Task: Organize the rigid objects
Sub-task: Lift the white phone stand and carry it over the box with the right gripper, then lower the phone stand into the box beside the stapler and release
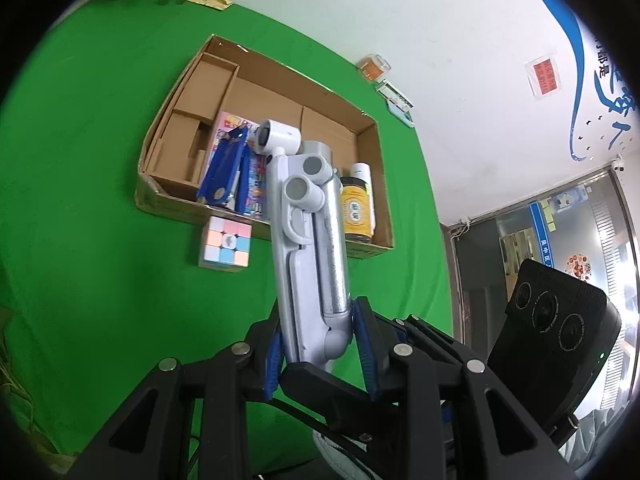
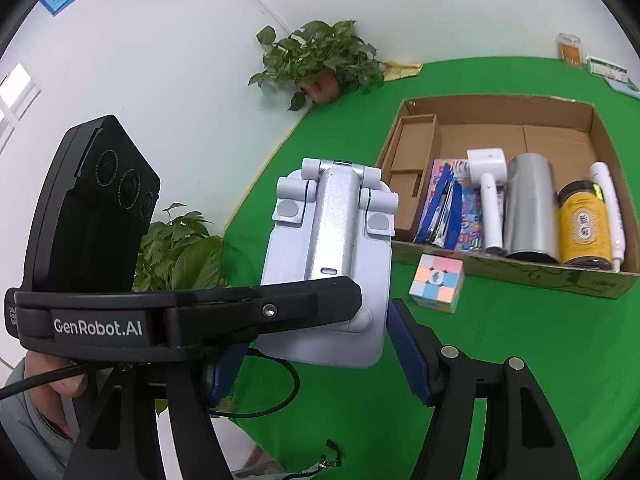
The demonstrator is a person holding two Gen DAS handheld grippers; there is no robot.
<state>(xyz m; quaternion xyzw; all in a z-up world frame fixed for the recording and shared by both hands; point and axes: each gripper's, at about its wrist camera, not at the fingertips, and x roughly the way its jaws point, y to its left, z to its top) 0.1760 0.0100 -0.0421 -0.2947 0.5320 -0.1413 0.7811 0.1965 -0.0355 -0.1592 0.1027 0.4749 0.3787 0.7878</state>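
A white and silver folding stand (image 1: 308,240) is held up over the green table (image 1: 100,160). My left gripper (image 1: 318,316) is shut on its lower end, blue pads on both flat faces. In the right wrist view the stand (image 2: 336,220) faces me, and the left gripper (image 2: 344,296) crosses in front of it. My right gripper (image 2: 316,328) clasps the stand's base, its blue pads against both side edges. A pastel puzzle cube (image 2: 438,282) sits on the cloth just in front of the cardboard box (image 2: 500,98).
The box (image 1: 256,52) holds a blue packet (image 2: 440,208), a white handheld device (image 2: 490,200), a silver cylinder (image 2: 530,208), a yellow jar (image 2: 584,228) and a white tube (image 2: 608,208). Potted plants (image 2: 320,60) stand at the table's far edge. A hand (image 2: 60,380) shows bottom left.
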